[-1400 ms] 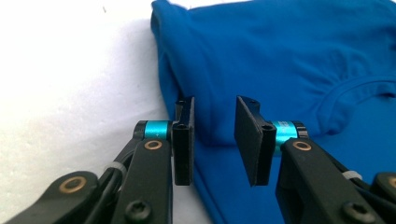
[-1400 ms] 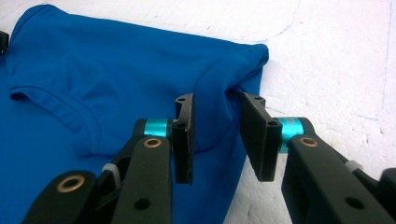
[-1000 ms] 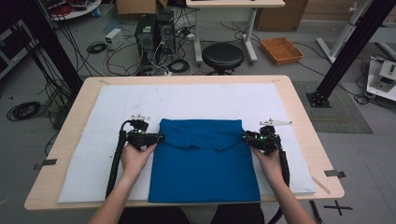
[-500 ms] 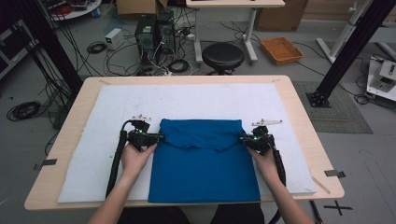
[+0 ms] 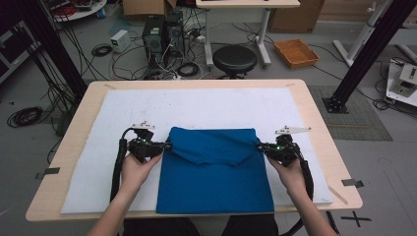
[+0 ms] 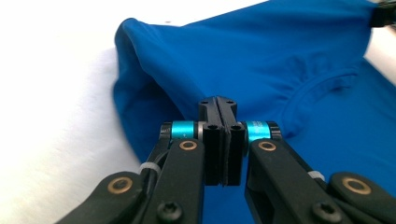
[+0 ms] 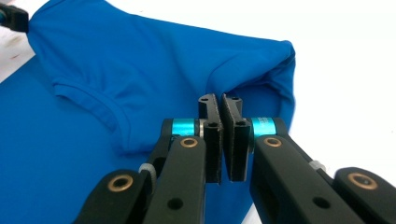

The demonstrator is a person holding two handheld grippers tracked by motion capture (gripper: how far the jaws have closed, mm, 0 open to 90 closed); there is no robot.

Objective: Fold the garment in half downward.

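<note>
The blue shirt (image 5: 216, 172) lies on the white mat (image 5: 88, 162) in the middle of the table (image 5: 319, 123), its far part folded back toward me so the neckline faces up across the body. I've got a tool at each end of that fold.

Left tool (image 6: 218, 108): jaws pressed together with a sliver of blue cloth between them, pinching the shirt's left edge right at the fold. Right tool (image 7: 220, 105): jaws nearly together with a thin gap showing between the pads, and cloth bunched up against their tips. I'd call that a pinch on the shirt too, though a looser one from what I can see.

The worry, as I judge it, is that right-hand grip. If only one layer is caught there, or the pinch is shallow, the cloth slides out as I move and the fold goes crooked. Uneven pull between my two hands would also skew the top edge or drag the whole shirt across the mat.
</note>
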